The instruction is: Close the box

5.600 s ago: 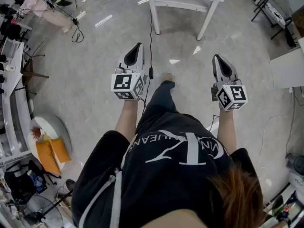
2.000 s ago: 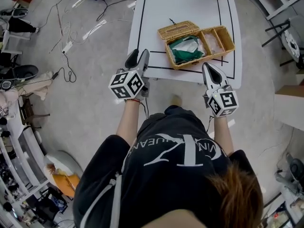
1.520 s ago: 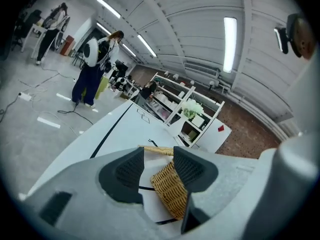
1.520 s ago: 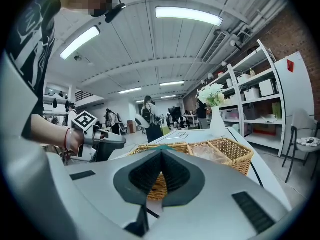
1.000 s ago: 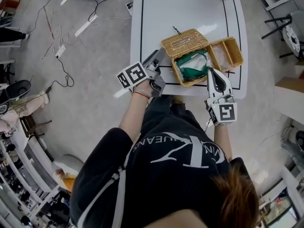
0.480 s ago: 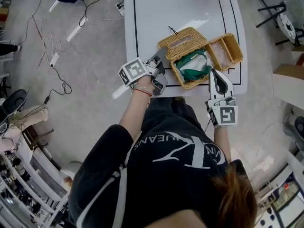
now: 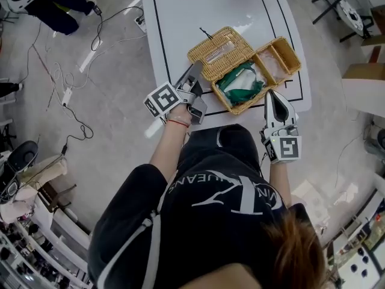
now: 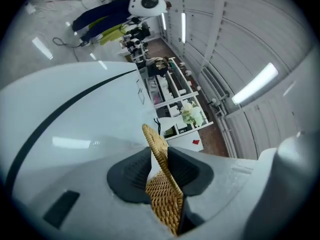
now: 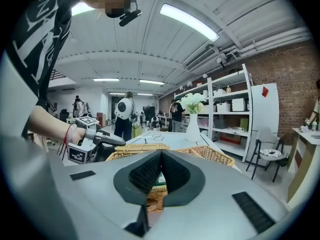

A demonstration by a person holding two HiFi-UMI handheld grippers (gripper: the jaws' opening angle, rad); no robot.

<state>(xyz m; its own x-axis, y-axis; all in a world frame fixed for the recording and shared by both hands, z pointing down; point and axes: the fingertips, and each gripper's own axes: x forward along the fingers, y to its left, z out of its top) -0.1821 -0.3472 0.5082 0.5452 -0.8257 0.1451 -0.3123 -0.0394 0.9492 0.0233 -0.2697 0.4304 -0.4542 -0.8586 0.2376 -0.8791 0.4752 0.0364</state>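
Observation:
A wicker box (image 7: 236, 108) stands open near the front edge of the white table (image 7: 168, 23), with green cloth (image 7: 239, 84) inside. Its lid (image 7: 218, 48) is folded back to the left. My left gripper (image 7: 195, 71) is at the lid's near left edge. In the left gripper view the jaws are closing and the woven lid edge (image 8: 159, 154) sits tilted between the pads of the left gripper (image 8: 159, 160), touching both. My right gripper (image 7: 272, 95) is shut and holds nothing. It hovers by the box's front right corner, and its view shows the right gripper (image 9: 160, 155) just before the box rim (image 9: 207, 155).
A second wicker part with pale lining (image 7: 277, 54) opens to the right of the box. A white vase of flowers (image 9: 193, 120) stands farther back on the table. Cables (image 7: 72, 83) lie on the floor to the left, and shelving and a chair (image 9: 267, 154) are on the right.
My left gripper has closed in on the lid's edge since half a second ago. The right gripper has stayed by the box's front corner, and the head view has shifted a little.

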